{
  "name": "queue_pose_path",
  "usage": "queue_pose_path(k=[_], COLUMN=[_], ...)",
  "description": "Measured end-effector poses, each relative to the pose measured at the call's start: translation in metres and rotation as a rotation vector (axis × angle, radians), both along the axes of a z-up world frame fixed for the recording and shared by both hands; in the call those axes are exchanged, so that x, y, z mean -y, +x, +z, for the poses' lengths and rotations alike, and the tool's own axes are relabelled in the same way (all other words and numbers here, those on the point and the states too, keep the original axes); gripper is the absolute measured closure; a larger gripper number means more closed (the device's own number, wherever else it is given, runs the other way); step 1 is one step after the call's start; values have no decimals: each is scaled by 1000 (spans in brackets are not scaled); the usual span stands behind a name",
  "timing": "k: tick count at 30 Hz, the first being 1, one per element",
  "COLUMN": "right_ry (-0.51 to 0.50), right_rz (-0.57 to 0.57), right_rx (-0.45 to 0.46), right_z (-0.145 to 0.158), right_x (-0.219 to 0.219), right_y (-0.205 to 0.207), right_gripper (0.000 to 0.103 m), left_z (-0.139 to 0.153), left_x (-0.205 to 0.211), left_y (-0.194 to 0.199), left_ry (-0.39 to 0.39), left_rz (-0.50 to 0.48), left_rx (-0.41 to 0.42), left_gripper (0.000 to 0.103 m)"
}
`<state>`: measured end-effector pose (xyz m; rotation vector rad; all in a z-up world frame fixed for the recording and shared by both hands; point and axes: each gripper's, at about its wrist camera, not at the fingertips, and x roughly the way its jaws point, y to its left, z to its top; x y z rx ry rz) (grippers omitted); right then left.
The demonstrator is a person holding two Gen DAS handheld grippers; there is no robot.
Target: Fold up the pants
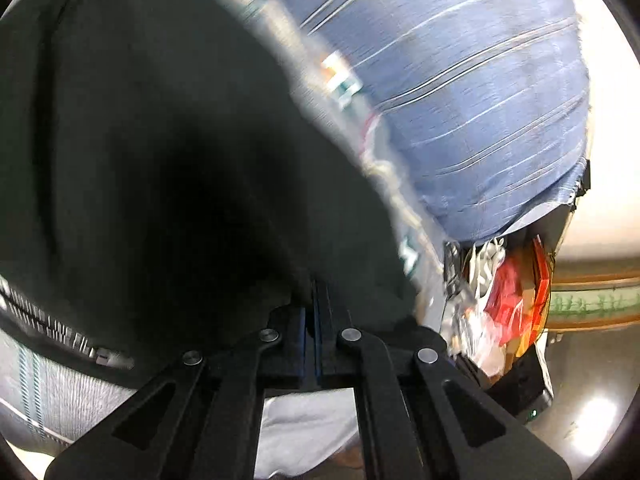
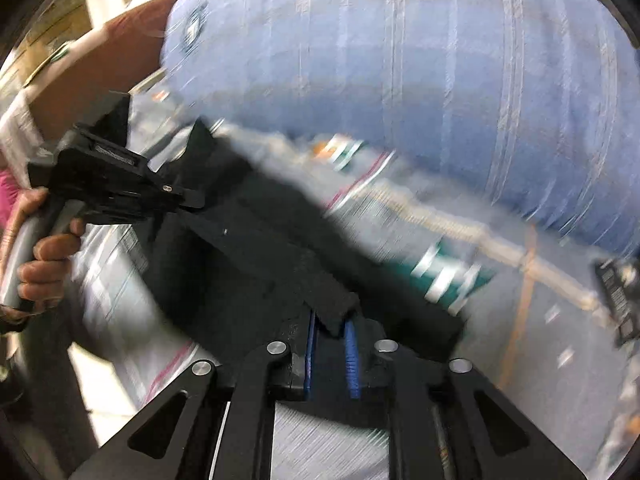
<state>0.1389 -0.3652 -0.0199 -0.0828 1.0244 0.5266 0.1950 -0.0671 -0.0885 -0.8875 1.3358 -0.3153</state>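
A large blue woven sack with pale stripes (image 1: 460,92) filled the upper part of both views, resting on white printed sacking (image 2: 400,216). Beyond it lay a heap of red and white clutter (image 1: 504,296). A bright light glared off the glossy floor (image 1: 592,420) at lower right.

The dark pants (image 1: 160,152) fill the left wrist view and hide what lies under them; their left part runs off the frame. Motion blur smears the printed white sack (image 2: 400,216) and the blue striped bale (image 2: 440,80), so the lettering cannot be read.
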Motion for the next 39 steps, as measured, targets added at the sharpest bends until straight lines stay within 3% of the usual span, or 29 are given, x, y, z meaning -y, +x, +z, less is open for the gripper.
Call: queue_pose_path(k=[1, 2, 5, 7, 9, 12, 18, 21, 23, 25, 30, 33, 37, 39], right_ry=[4, 40, 165, 297, 361, 345, 234, 184, 184, 135, 172, 203, 159, 118], right_rz=[-12, -24, -100, -205, -318, -423, -479, -504, -484, -466, -454, -465, -504, -539], right_rx=[-35, -64, -72, -107, -147, -244, -318, -332, -320, -309, -176, -135, -187, -226], right_z=[-6, -8, 6, 13, 10, -14, -41, -49, -49, -50, -10, 7, -6, -21], right_x=[2, 7, 26, 45, 54, 50, 40, 41, 36, 27, 37, 54, 72, 80], right_y=[-1, -1, -1, 6, 12, 26, 39, 41, 45, 51, 44, 43, 60, 70], right_gripper=[68, 63, 57, 49, 48, 47, 47, 54, 63, 97, 97, 97, 96, 96], left_z=[-6, -11, -12, -12, -8, -3, 1, 1, 2, 5, 39, 56, 40, 21], left_x=[-3, -6, -15, -11, -7, -9, -11, -7, -6, -5, -2, 6, 43, 62], left_y=[-3, -5, -11, -13, -12, -9, -13, -13, -13, -14, -27, -35, -38, -41], left_ry=[-16, -30, -67, -77, -76, -73, -59, -51, -47, -40, -45, -91, -96, -59], left_rz=[1, -4, -9, -20, -40, -47, -63, -69, -73, -78, -91, -135, -230, -284], left_rx=[-3, 7, 79, 68, 69, 86, 119, 129, 138, 154, 302, 365, 311, 278], left_gripper=[102, 102, 102, 102, 102, 102, 102, 102, 102, 102, 102, 102, 102, 102])
